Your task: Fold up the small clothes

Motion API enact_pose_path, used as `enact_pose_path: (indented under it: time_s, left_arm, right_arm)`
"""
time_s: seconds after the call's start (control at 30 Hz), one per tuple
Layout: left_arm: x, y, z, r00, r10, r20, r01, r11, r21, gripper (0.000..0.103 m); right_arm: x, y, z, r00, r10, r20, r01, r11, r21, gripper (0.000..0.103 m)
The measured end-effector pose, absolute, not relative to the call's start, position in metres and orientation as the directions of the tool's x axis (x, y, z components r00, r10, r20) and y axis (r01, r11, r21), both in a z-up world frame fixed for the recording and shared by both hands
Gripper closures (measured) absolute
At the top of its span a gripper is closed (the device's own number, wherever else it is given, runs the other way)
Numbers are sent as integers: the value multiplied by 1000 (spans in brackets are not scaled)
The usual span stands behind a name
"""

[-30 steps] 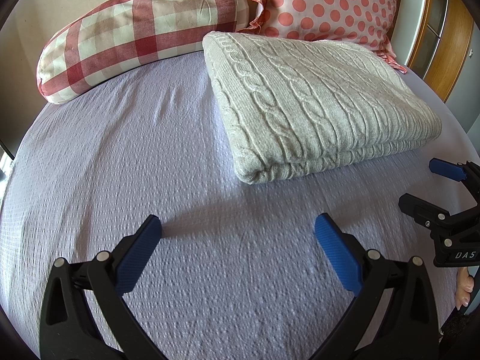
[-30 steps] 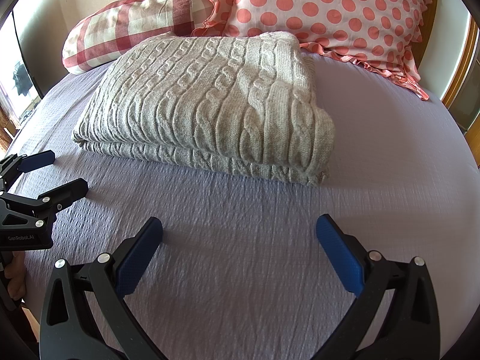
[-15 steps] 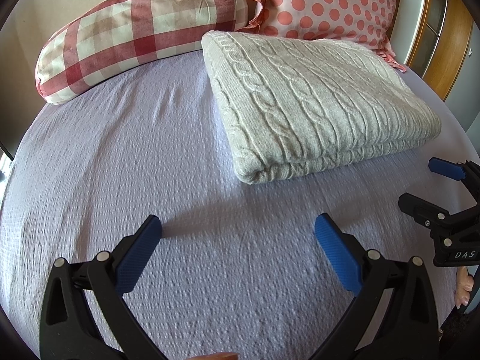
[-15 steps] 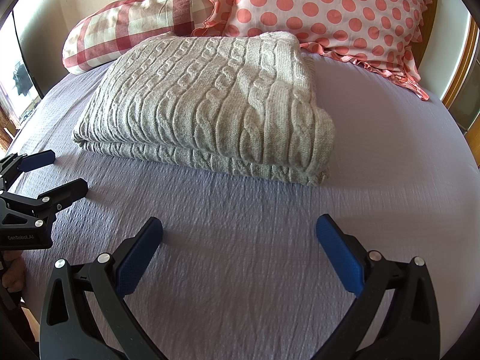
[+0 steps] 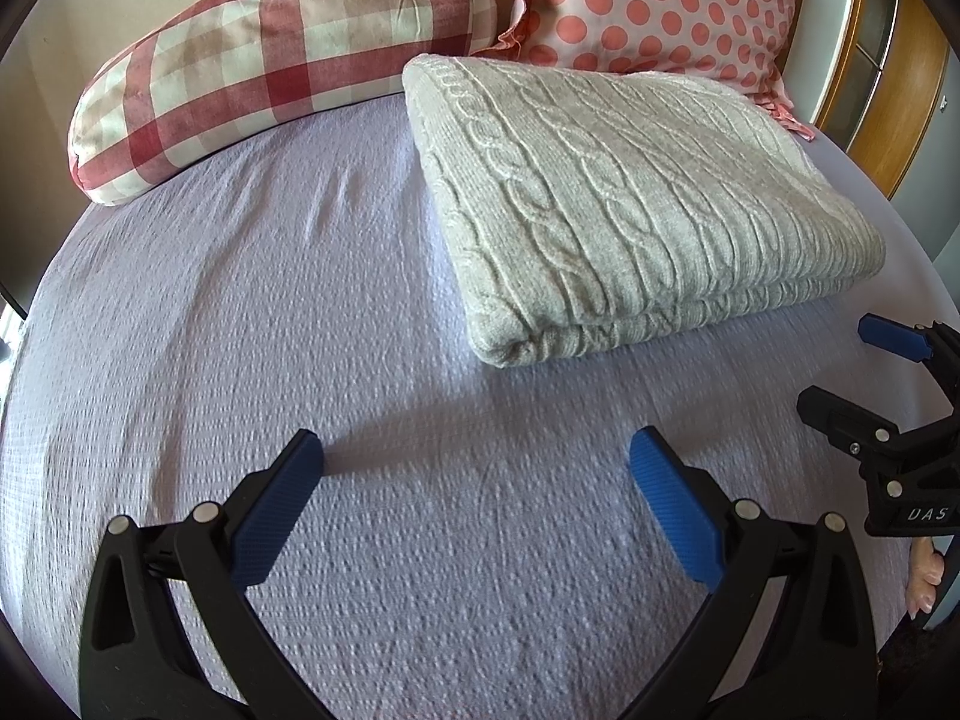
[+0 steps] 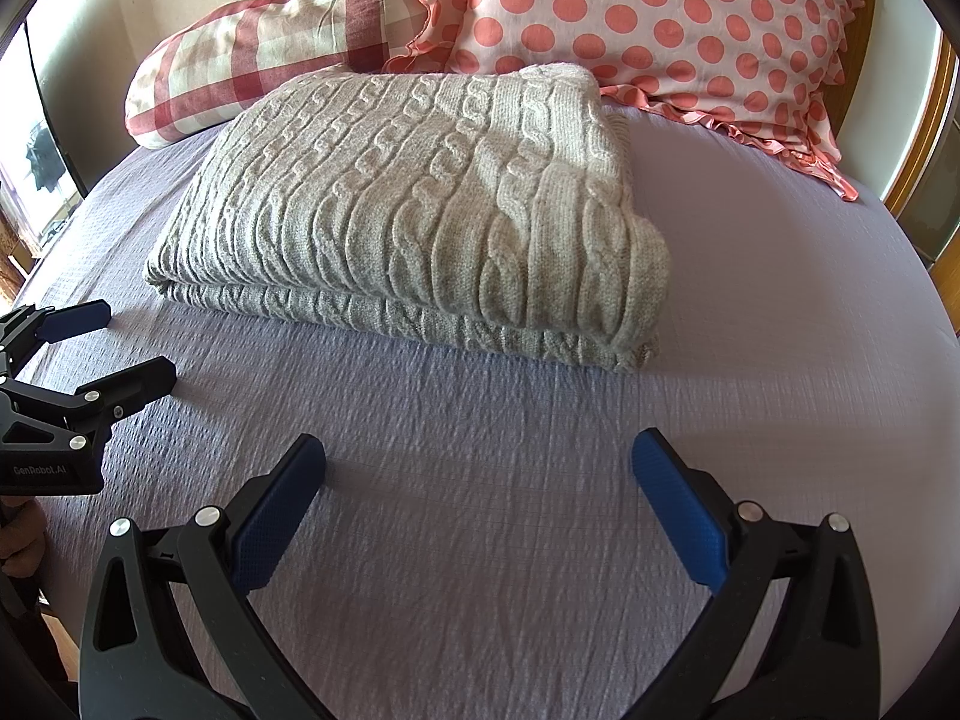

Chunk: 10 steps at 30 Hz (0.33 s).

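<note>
A grey cable-knit sweater (image 5: 624,204) lies folded in a neat rectangle on the lilac bed sheet (image 5: 252,312); it also shows in the right wrist view (image 6: 420,210). My left gripper (image 5: 477,456) is open and empty, hovering over bare sheet short of the sweater's near left corner. My right gripper (image 6: 478,459) is open and empty, over the sheet in front of the sweater's near edge. Each gripper shows at the side of the other's view: the right one (image 5: 852,372), the left one (image 6: 114,348).
A red-and-white checked pillow (image 5: 258,54) and a pink polka-dot pillow (image 5: 666,0) lie behind the sweater against the wall. A wooden frame (image 5: 882,78) runs along the bed's right side. Bare sheet surrounds the sweater on the left and front.
Both views have shifted only slightly; the sweater lies as before and both grippers stay open over the sheet.
</note>
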<state>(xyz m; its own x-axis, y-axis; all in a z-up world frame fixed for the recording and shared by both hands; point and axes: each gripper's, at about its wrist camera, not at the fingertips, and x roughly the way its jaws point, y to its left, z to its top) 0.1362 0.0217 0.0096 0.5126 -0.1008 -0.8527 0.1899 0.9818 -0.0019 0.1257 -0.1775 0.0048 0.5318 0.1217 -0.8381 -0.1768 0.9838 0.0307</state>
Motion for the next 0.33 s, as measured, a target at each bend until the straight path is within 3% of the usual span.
enact_pose_path:
  time_s: [0.33]
  left_arm:
    - [136,22,10,522,-101,-847,190,982,0,2]
  right_arm:
    - [126,-177,5,532,122,-838,-177,984,31,1]
